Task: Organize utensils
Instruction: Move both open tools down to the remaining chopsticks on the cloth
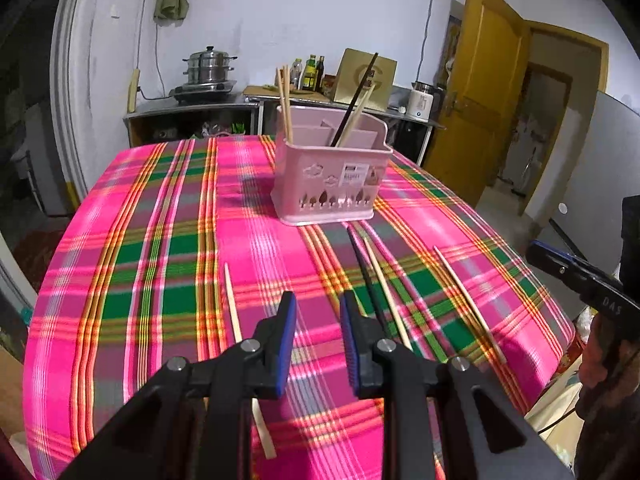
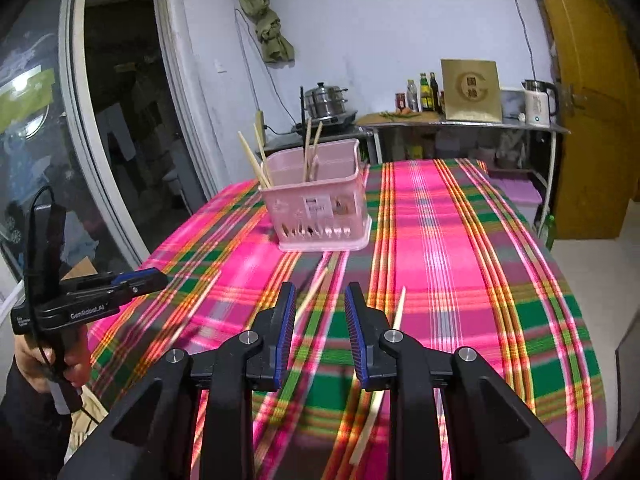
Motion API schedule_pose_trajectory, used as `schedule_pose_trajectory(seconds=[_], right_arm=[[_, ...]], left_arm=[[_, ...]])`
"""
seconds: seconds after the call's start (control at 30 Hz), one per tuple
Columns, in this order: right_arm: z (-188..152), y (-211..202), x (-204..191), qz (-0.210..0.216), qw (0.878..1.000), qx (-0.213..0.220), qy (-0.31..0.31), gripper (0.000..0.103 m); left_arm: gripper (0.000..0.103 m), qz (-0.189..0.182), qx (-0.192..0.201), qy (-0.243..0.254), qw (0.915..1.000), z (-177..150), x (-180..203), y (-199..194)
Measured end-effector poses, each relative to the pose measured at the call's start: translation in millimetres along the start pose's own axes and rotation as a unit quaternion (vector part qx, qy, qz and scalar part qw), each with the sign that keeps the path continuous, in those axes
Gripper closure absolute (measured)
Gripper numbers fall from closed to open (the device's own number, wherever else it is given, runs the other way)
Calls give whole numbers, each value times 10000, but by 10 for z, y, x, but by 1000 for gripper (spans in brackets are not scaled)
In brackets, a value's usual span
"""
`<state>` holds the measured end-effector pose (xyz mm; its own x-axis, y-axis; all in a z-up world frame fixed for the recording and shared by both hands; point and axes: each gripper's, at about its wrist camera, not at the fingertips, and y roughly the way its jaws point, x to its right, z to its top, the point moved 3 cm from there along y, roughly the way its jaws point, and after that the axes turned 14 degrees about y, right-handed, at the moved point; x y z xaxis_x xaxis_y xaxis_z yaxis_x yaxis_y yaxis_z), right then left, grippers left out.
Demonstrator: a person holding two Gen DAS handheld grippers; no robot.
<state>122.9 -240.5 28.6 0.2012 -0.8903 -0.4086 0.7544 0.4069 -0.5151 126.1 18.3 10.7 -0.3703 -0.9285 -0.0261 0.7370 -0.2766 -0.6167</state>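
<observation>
A pink utensil holder (image 1: 330, 178) stands on the plaid tablecloth (image 1: 160, 260) with several chopsticks upright in it; it also shows in the right wrist view (image 2: 320, 208). Loose chopsticks lie on the cloth: a light one (image 1: 233, 304) at left, a black one (image 1: 366, 276), a light one (image 1: 386, 288) beside it, and another (image 1: 468, 300) at right. My left gripper (image 1: 318, 304) is open and empty above the cloth. My right gripper (image 2: 320, 296) is open and empty, with light chopsticks (image 2: 398, 308) (image 2: 314, 296) lying under it.
A counter at the back holds a steel pot (image 1: 208, 66), bottles (image 1: 310, 72), a gold box (image 1: 366, 76) and a white kettle (image 1: 420, 100). A yellow door (image 1: 480, 92) stands open at right. The table's edges fall off left and right.
</observation>
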Motion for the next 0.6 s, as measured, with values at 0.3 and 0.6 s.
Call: schedule_pose_trajectory(seconds=[0.3,0.6], right_arm=[[-117,69,120,-127,9998,-164,44,77],[-150,219,218,-288,9989,-352,141,77]], left_arm=[[80,116,-267,-170,9994,-218,-96,102],[80,235,-522,-212,9981,-264,-216,274]])
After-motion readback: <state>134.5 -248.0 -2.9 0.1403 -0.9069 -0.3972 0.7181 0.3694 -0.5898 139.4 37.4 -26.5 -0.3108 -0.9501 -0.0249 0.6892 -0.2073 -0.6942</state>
